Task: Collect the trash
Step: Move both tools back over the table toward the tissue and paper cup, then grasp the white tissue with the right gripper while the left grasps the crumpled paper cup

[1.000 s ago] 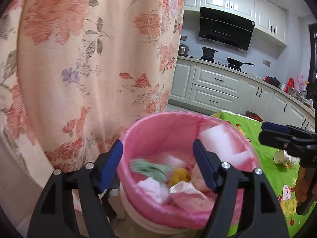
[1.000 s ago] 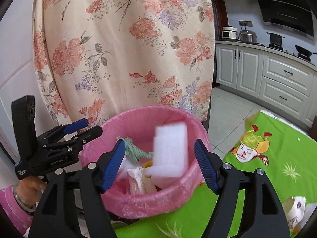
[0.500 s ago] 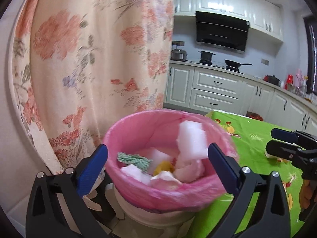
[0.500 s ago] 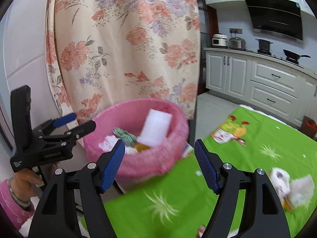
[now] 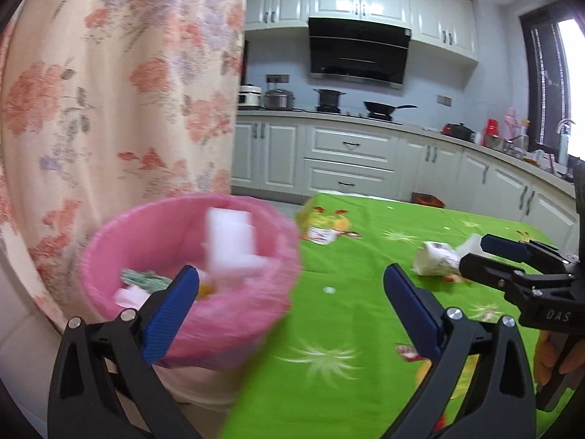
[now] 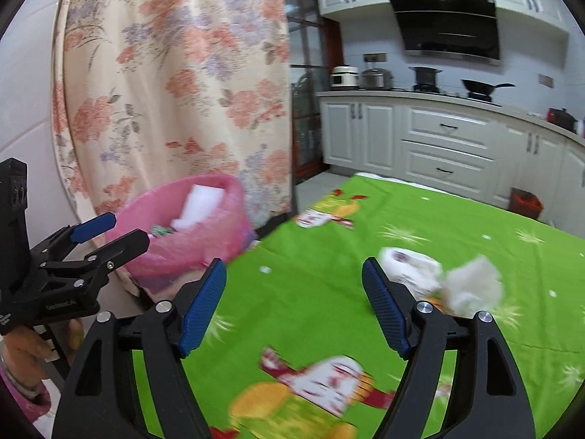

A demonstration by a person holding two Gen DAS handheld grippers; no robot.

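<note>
A pink-lined trash bin [image 5: 234,314] [image 6: 219,241] stands off the table's left end, holding white foam blocks [image 5: 230,245] [image 6: 201,205] and other scraps. On the green tablecloth [image 5: 351,314] [image 6: 314,300] lie a crushed paper cup [image 5: 435,259] [image 6: 406,263] and a white crumpled wad [image 6: 471,289]. My left gripper [image 5: 289,289] is wide open and empty, over the bin's right edge and the cloth. My right gripper [image 6: 294,281] is empty with its jaws opening, over the cloth; the cup lies just beyond its right finger. Each gripper shows in the other's view, the left [image 6: 109,232] and the right [image 5: 490,252].
A floral curtain [image 5: 120,84] [image 6: 172,80] hangs behind the bin. White kitchen cabinets [image 5: 347,161] with pots and a pan on the counter line the far wall. A small red wrapper scrap [image 5: 407,352] lies on the cloth near my left gripper. A hand [image 6: 22,347] holds the left gripper.
Both grippers swung right, away from the bin and out over the green tablecloth. The left jaws spread wider. A white foam block that was dropping between the right jaws now rests in the bin.
</note>
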